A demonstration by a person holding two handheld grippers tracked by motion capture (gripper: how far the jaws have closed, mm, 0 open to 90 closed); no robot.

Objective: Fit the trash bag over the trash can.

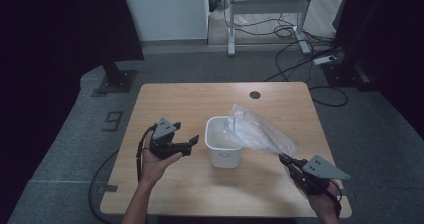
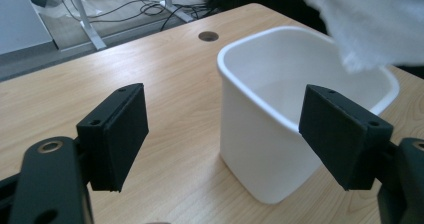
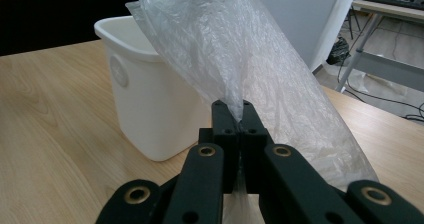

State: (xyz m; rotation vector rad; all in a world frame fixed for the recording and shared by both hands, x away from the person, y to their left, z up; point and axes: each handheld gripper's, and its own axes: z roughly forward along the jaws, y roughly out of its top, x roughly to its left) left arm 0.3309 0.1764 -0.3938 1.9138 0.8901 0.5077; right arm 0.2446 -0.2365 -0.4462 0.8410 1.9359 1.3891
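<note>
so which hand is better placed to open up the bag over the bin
Left, probably. The left gripper is open beside the white bin with nothing in it, while the right gripper is already clamped on the plastic bag.

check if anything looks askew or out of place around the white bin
Nothing is spilled or damaged. The clear plastic bag is not seated in the white bin: it slants across the rim, crumpled, pinched at one end by the right tongs. The left tongs stand open beside the bin.
</note>
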